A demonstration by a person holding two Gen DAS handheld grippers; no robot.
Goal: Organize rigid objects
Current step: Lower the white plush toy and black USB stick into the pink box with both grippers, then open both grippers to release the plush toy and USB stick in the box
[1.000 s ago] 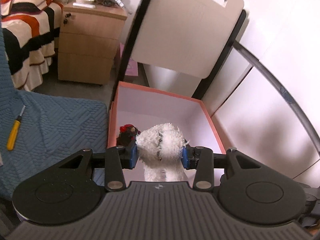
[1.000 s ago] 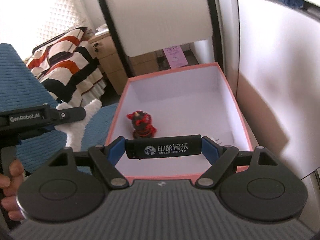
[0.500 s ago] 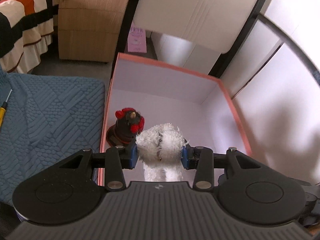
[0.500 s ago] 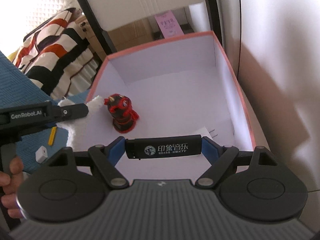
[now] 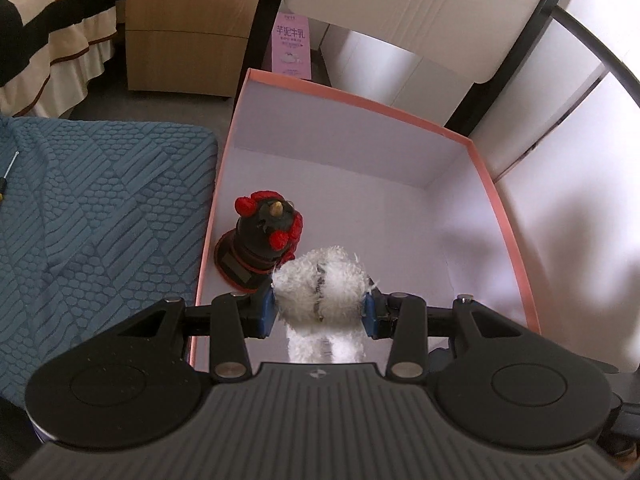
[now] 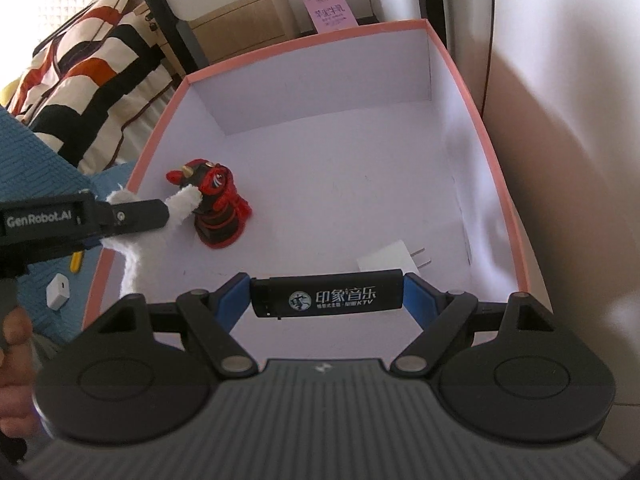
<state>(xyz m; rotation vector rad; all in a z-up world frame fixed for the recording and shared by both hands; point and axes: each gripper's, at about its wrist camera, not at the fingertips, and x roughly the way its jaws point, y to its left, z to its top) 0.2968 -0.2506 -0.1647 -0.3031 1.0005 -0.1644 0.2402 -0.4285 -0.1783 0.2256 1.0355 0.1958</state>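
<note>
Lighter (image 6: 326, 299): rigid, light, slick; clamped endwise by right gripper (image 6: 326, 300) above box (image 6: 516, 216). Plush toy (image 5: 320, 288): soft, squeezed by left gripper (image 5: 319, 312) beside figurine (image 5: 260, 244).

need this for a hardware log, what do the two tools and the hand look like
Both tools, left tool and right tool, are matte black: ribbed grey-black deck, two round discs, hinged black links with silver rivets, blue pads on the fingers. The left tool's side reads GenRobot.AI in white. The hand is bare; no sleeve or cables visible.
</note>
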